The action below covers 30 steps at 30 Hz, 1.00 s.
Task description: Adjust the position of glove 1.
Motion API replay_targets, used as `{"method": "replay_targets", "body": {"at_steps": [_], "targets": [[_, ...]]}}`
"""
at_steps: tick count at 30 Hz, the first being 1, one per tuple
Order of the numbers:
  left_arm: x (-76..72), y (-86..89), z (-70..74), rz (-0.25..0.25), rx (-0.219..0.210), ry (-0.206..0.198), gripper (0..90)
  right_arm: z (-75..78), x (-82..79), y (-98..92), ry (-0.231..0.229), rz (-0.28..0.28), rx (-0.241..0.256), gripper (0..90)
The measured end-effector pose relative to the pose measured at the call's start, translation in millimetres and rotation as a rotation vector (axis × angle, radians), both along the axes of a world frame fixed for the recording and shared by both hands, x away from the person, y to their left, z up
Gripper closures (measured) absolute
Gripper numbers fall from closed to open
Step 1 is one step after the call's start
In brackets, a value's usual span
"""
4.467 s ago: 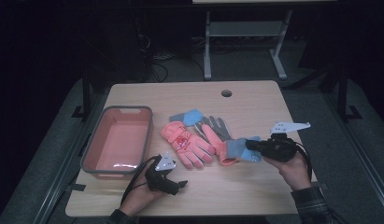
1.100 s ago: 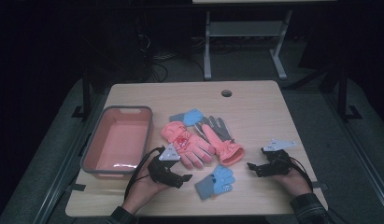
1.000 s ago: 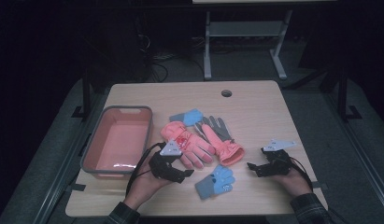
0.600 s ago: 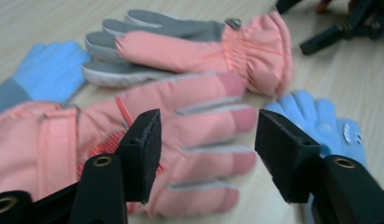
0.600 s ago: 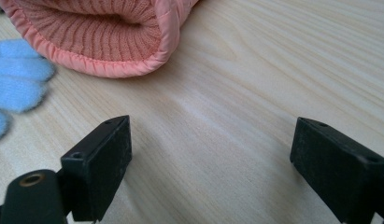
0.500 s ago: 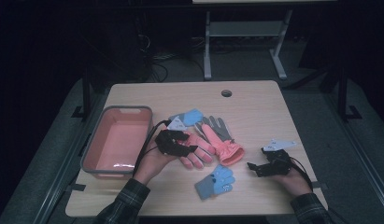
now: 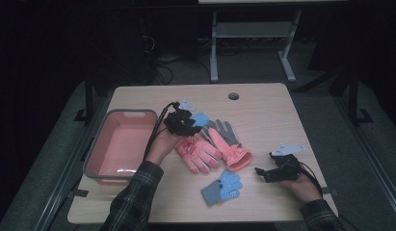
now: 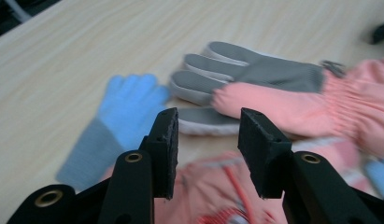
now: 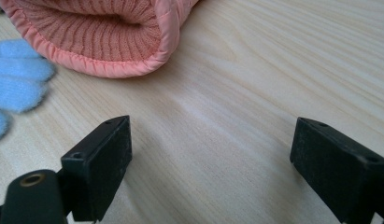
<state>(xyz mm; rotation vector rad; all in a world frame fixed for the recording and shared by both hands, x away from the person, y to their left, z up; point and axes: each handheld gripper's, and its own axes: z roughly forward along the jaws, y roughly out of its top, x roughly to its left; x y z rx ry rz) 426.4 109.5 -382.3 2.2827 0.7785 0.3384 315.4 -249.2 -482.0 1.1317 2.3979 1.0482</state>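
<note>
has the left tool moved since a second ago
Yes. The left tool has gone from the near table edge, level with the pink bin's front rim, away over the pink gloves toward the bin's far end.

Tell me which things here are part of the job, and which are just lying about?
Part of the job:
- pink gloves
- blue gloves, one by itself near the front edge
- left tongs, open over the gloves
- right tongs, open, holding nothing
- probably the pink tub

Just lying about:
- table hole
- metal stand
</note>
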Motion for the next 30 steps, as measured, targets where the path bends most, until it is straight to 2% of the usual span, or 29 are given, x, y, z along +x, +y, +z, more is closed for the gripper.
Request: {"method": "replay_targets", "body": {"at_steps": [1,2,3,4,6,7,8,9,10,12,13,16,20,23,25,27,28,30], "targets": [[0.0,0.0,0.0,0.000,0.000,0.000,58.4,0.0,0.0,0.0,0.000,0.000,0.000,12.1],[9.2,-1.7,-2.4,0.006,0.016,0.007,59.2,0.0,0.0,0.0,0.000,0.000,0.000,12.1],[15.2,-3.4,-5.3,0.012,0.022,0.008,60.5,0.0,0.0,0.0,0.000,0.000,0.000,12.1],[15.2,-3.4,-5.3,0.012,0.022,0.008,62.0,0.0,0.0,0.0,0.000,0.000,0.000,12.1],[30.0,-5.7,-10.8,0.028,0.043,0.023,62.8,0.0,-0.1,-0.2,0.000,0.001,0.001,12.2],[30.0,-5.7,-10.8,0.028,0.043,0.023,63.6,0.0,-0.1,-0.2,0.000,0.001,0.001,12.2],[37.7,-6.8,-14.7,0.047,0.042,0.026,63.6,-0.1,0.0,-0.3,-0.001,0.001,0.002,12.2],[46.6,-7.5,-19.3,0.058,0.061,0.031,63.9,-0.1,-0.1,-0.4,-0.001,0.002,0.003,12.2],[46.6,-7.5,-19.3,0.058,0.061,0.031,64.2,-0.1,-0.1,-0.4,-0.001,0.002,0.003,12.2],[58.8,-10.4,-28.3,0.078,0.078,0.037,64.2,-0.1,0.0,-0.4,-0.001,0.002,0.002,12.2],[58.8,-10.4,-28.3,0.078,0.078,0.037,64.2,-0.1,0.0,-0.4,-0.001,0.002,0.002,12.2],[71.2,-13.1,-38.0,0.095,0.120,0.049,64.2,-0.1,0.0,-0.4,-0.001,0.002,0.002,12.2],[76.1,-15.5,-46.8,0.103,0.132,0.058,64.0,0.0,0.0,-0.4,0.000,0.002,0.003,12.3],[80.4,-17.0,-59.3,0.096,0.168,0.100,63.2,-0.1,-0.1,-0.4,-0.001,0.002,0.002,12.2],[81.8,-17.4,-63.4,0.100,0.179,0.112,63.6,-0.1,-0.1,-0.4,-0.001,0.002,0.002,12.2],[82.7,-17.8,-65.3,0.105,0.173,0.119,65.1,-0.1,-0.1,-0.4,-0.002,0.002,0.002,12.2],[83.7,-18.0,-67.1,0.106,0.172,0.136,67.8,-0.1,-0.1,-0.2,-0.002,0.001,0.002,12.2],[84.4,-17.8,-67.6,0.108,0.165,0.142,72.1,-0.1,-0.1,-0.3,-0.002,0.001,0.002,12.2]]}}
